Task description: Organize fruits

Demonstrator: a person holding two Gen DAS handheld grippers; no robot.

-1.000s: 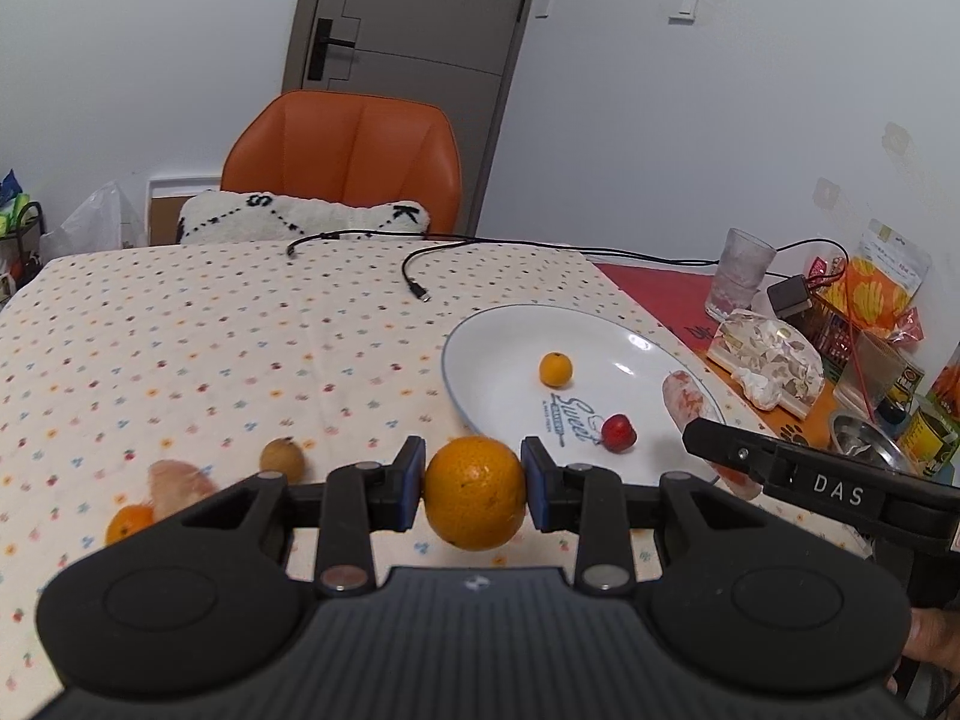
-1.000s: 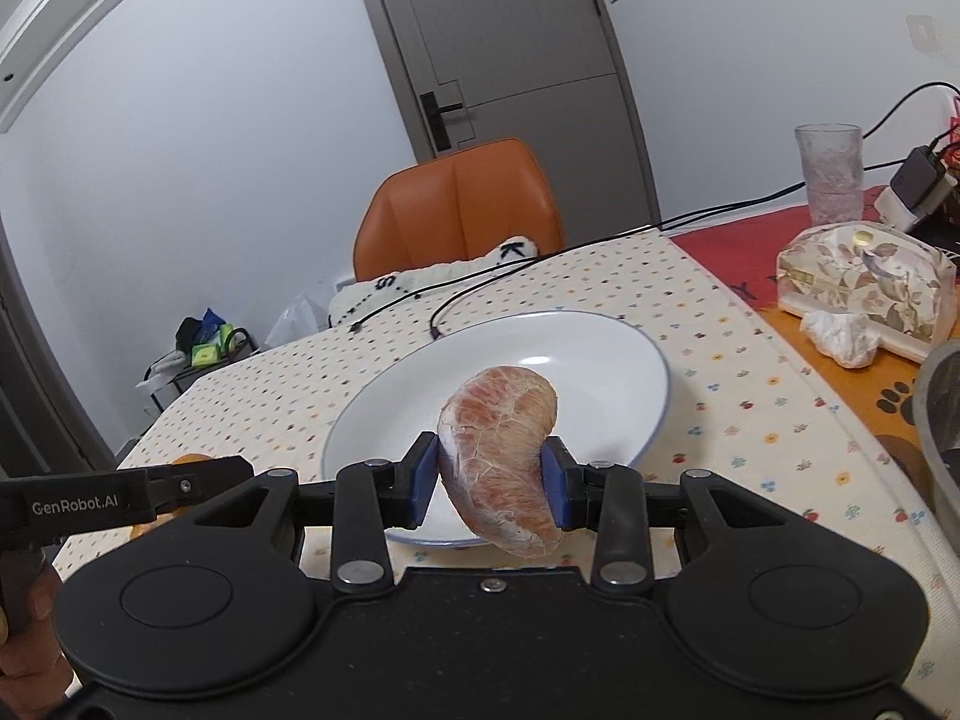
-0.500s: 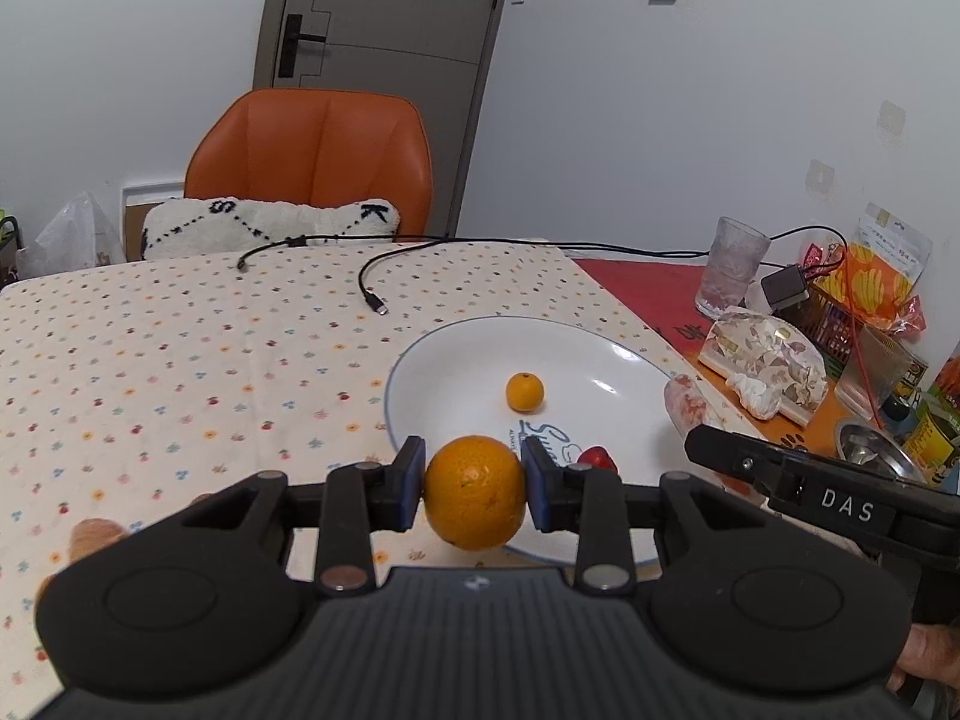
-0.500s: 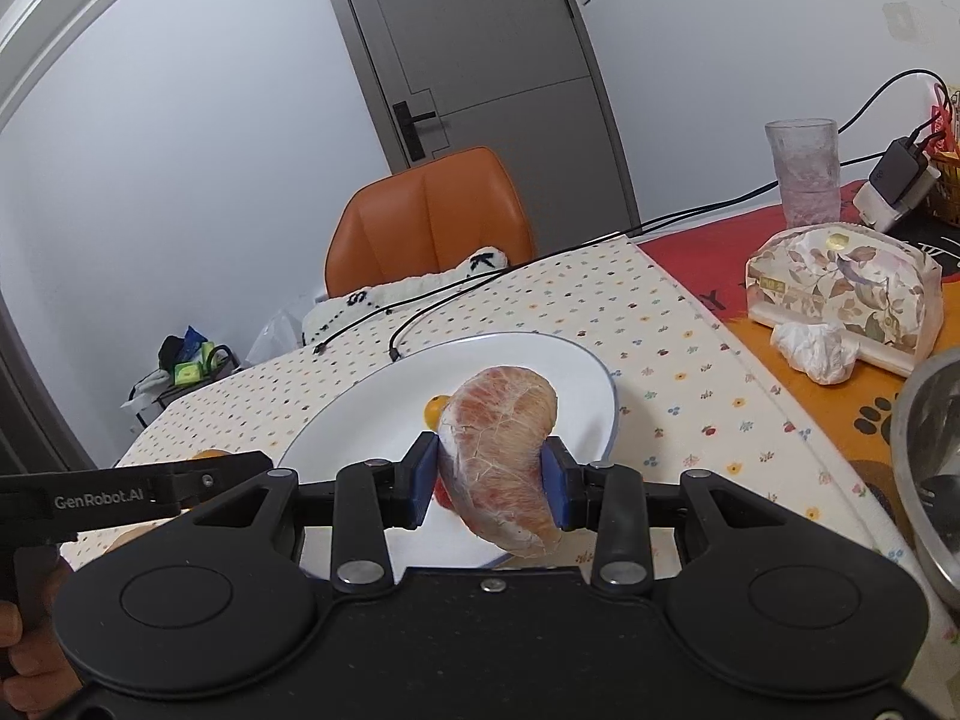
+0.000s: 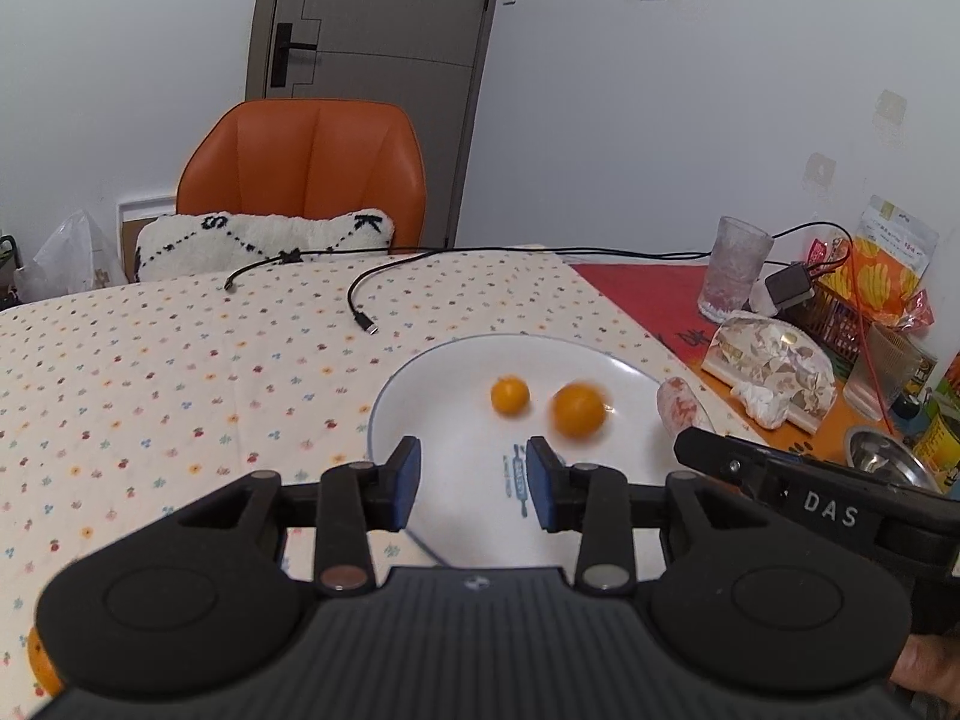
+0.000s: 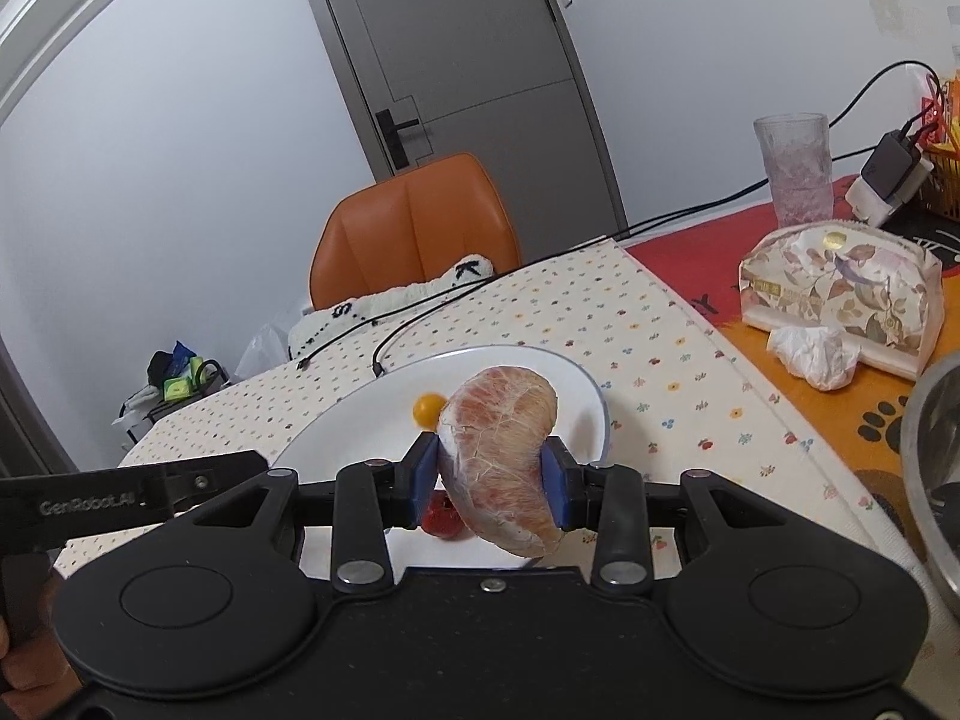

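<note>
A white plate lies on the dotted tablecloth. On it sit a small kumquat and a larger orange, which is motion-blurred. My left gripper hovers over the plate's near rim, open and empty. In the right wrist view my right gripper is shut on a peeled pink grapefruit segment, held above the plate. The kumquat and a small red fruit show beneath it. The segment also shows at the plate's right edge in the left wrist view.
Black cables cross the far cloth. A floral tissue pack, a glass, snack bags and a steel bowl crowd the right. An orange chair stands behind. Another orange fruit lies at lower left.
My left gripper has opened and let go of the orange, which now moves on the plate beside the kumquat. My right gripper has shifted closer over the plate, still holding the segment.
</note>
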